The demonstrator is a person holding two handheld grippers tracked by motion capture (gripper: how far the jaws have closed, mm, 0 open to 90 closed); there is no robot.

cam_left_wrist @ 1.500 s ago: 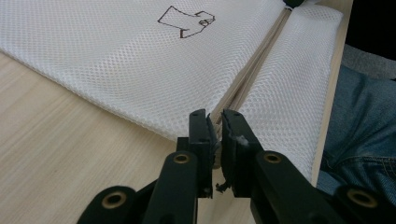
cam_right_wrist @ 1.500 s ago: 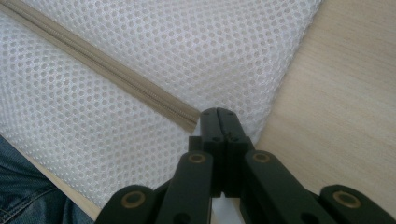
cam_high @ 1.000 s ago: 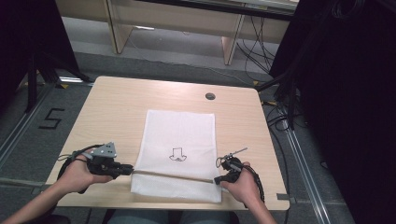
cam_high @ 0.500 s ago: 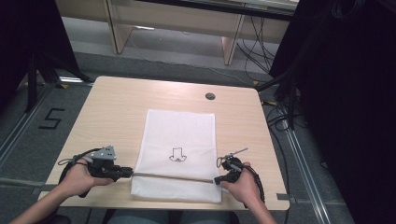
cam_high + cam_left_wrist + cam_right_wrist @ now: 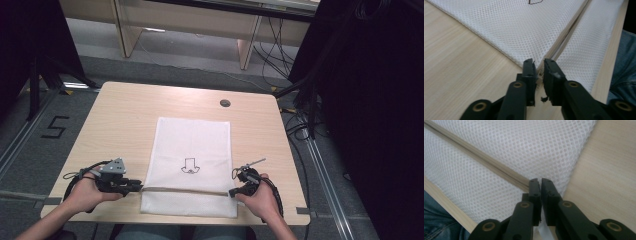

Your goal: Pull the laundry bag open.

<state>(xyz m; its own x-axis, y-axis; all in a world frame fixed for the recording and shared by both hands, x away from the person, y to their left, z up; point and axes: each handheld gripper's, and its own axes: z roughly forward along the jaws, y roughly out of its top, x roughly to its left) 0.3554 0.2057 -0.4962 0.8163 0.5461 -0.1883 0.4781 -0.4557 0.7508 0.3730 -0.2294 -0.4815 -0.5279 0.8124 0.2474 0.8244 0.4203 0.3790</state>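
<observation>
Cloth: a white mesh cloth (image 5: 192, 165) lies flat at lower centre of the high view, its near end folded over so a tan seam line (image 5: 185, 190) runs across it; a small black arrow mark (image 5: 189, 165) sits mid-cloth.
Handling: likely light, soft and limp, sagging if lifted at one point; the open weave should give the pads bite. Best taken at both ends of the fold line together.
Left gripper: the left gripper (image 5: 539, 65) at the fold's left end has just been opening; its jaws stand apart with the cloth's edge between them, not pinched.
Right gripper: the right gripper (image 5: 540, 182) at the fold's right end is nearly closed, jaws also just easing apart; whether it pinches the cloth I cannot tell.
Table: the wooden table (image 5: 125, 120) is bare around the cloth.
Around: a round cable hole (image 5: 225, 103) upper right, well apart; nothing blocks.
</observation>
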